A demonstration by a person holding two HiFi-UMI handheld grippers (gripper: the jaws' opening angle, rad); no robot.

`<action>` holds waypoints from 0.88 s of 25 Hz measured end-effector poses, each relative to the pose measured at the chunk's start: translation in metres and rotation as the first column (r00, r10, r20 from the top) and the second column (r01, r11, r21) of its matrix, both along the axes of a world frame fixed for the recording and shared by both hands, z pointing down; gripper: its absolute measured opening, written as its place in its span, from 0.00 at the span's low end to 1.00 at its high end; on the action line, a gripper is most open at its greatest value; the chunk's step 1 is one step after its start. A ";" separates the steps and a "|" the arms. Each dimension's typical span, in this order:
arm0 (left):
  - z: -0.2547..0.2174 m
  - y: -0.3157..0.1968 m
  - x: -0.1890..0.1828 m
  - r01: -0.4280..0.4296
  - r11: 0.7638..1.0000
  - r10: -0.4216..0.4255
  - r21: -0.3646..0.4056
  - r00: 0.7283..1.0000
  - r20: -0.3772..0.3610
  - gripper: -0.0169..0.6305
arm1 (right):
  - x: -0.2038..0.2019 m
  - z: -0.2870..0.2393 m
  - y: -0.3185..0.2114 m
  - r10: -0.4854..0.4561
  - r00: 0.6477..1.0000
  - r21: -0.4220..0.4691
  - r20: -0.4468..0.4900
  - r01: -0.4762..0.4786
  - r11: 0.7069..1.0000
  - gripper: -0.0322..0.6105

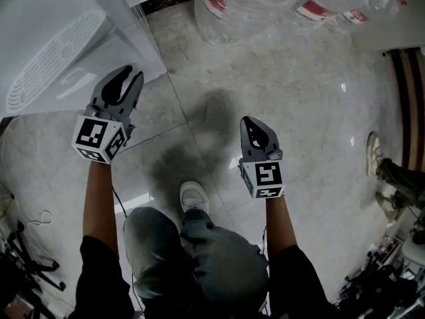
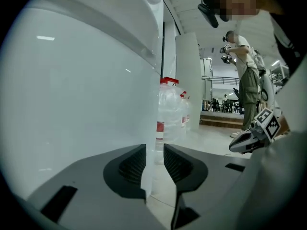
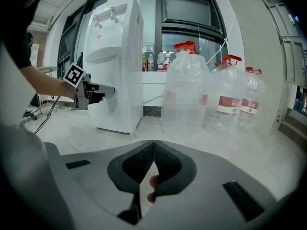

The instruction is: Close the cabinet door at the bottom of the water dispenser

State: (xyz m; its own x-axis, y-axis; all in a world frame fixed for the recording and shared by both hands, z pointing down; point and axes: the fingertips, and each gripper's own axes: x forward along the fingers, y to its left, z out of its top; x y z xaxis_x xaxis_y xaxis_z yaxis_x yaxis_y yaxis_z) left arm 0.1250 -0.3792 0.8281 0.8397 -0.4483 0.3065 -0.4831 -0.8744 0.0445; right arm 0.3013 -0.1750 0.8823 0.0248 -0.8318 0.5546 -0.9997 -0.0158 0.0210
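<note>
The white water dispenser (image 1: 53, 52) (image 3: 117, 56) stands at the head view's top left. My left gripper (image 1: 127, 75) (image 3: 108, 90) is at its lower front. In the left gripper view a white panel (image 2: 86, 104) fills the left. Its vertical edge runs down into the gap of the left gripper (image 2: 154, 159); the jaws stand apart and the right pad is clear of it. Whether this panel is the cabinet door I cannot tell. My right gripper (image 1: 250, 120) (image 3: 154, 150) hangs over the floor to the right, shut with nothing in it.
Several large clear water bottles (image 1: 246, 5) (image 3: 187, 90) (image 2: 168, 109) stand on the floor right of the dispenser. My shoe (image 1: 194, 197) is between the grippers. Another person (image 2: 244, 75) stands farther off; a shoe (image 1: 373, 153) shows at the right. Cables (image 1: 36, 218) lie at the left.
</note>
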 end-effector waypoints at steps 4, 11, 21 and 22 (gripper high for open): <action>-0.002 0.008 0.001 -0.005 1.000 0.005 -0.006 1.000 -0.004 0.20 | -0.002 -0.003 -0.001 0.004 1.000 0.009 0.011 -0.004 1.000 0.07; -0.013 0.035 -0.014 -0.010 1.000 0.010 -0.004 1.000 0.008 0.18 | -0.021 -0.030 -0.006 -0.014 1.000 0.045 0.014 0.013 0.999 0.07; -0.054 0.063 -0.062 0.035 0.999 -0.035 0.021 0.999 0.027 0.09 | -0.067 -0.073 -0.003 -0.067 0.997 0.066 0.033 0.065 0.996 0.07; -0.057 0.065 -0.068 0.043 0.999 -0.044 0.019 0.999 0.033 0.09 | -0.071 -0.078 -0.003 -0.074 0.997 0.065 0.036 0.071 0.995 0.07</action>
